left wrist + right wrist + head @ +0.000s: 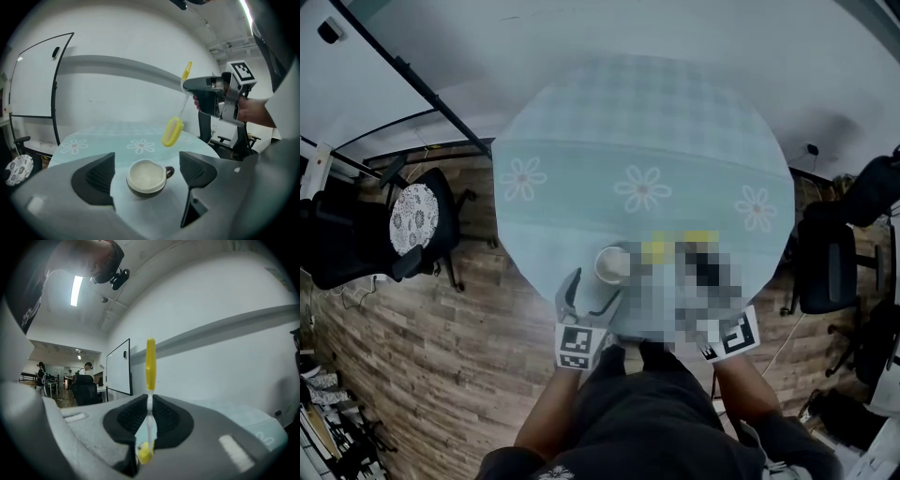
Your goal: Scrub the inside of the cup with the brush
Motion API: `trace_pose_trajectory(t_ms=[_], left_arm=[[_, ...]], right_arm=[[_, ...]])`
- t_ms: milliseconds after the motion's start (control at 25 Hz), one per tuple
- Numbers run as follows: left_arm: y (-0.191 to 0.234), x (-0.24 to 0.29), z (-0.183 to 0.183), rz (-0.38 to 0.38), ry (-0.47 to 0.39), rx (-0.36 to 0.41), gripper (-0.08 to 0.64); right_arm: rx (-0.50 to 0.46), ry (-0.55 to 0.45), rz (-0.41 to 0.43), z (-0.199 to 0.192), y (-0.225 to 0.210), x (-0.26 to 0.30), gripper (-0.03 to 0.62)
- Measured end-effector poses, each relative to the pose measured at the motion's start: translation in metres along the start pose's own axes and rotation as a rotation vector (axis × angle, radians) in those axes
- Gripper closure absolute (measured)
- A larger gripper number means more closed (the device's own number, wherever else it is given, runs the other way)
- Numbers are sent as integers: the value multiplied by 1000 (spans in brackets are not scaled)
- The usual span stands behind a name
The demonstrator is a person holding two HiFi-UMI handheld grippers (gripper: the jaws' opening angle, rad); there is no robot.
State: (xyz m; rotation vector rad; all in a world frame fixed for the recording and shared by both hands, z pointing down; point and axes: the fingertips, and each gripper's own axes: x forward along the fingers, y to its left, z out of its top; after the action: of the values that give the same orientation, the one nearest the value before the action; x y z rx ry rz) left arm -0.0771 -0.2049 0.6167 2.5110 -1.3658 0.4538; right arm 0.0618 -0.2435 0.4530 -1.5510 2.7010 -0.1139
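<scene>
While a round worktop (647, 122) covered in pale blue-green cloth with daisy prints fills the middle of the head view, a black office chair (412, 220) with a patterned seat stands off its left edge on a wood-plank floor (422, 356). In the left gripper view a whiteboard (33, 79) leans by the wall at far left.

Next come the left tongs (146, 161), reaching in over the near edge of the worktop. Their jaws are released and stand apart. The cup (146, 177) sits upright on the cloth between them, a gap showing on each side and neither pad touching it. It is white inside and dark outside, its handle turned right, and it stands close to the worktop's near edge.

Farther right, and higher, the brush (172, 131) hangs nearly upright with its yellow head down, above and beyond the cup, clear of its rim. The right tongs (149, 425) are clenched on its thin white stem, the yellow handle sticking up above the jaws.

Behind the cup most of the cloth lies bare, out to the far rim. Past the worktop's right edge stands a second black chair (825, 262).
</scene>
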Motion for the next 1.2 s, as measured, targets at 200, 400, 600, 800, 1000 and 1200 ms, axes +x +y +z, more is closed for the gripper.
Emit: trace_pose_trajectory(t_ms=[200, 400, 600, 800, 1000, 1200], left_arm=[[6, 26, -48, -15, 100, 19, -40], [8, 52, -81, -38, 147, 69, -41], [16, 78, -103, -40, 171, 96, -41], [18, 92, -120, -73, 221, 151, -41], [10, 107, -119, -113, 216, 240, -40], [11, 118, -116, -149, 209, 264, -40]], right_arm=[[1, 2, 10, -12, -1, 11, 557], [10, 16, 1, -30, -11, 18, 557], [20, 41, -14, -53, -22, 20, 557], [37, 52, -15, -71, -24, 27, 557], [45, 52, -13, -76, -31, 34, 557], [47, 61, -14, -83, -31, 42, 557]])
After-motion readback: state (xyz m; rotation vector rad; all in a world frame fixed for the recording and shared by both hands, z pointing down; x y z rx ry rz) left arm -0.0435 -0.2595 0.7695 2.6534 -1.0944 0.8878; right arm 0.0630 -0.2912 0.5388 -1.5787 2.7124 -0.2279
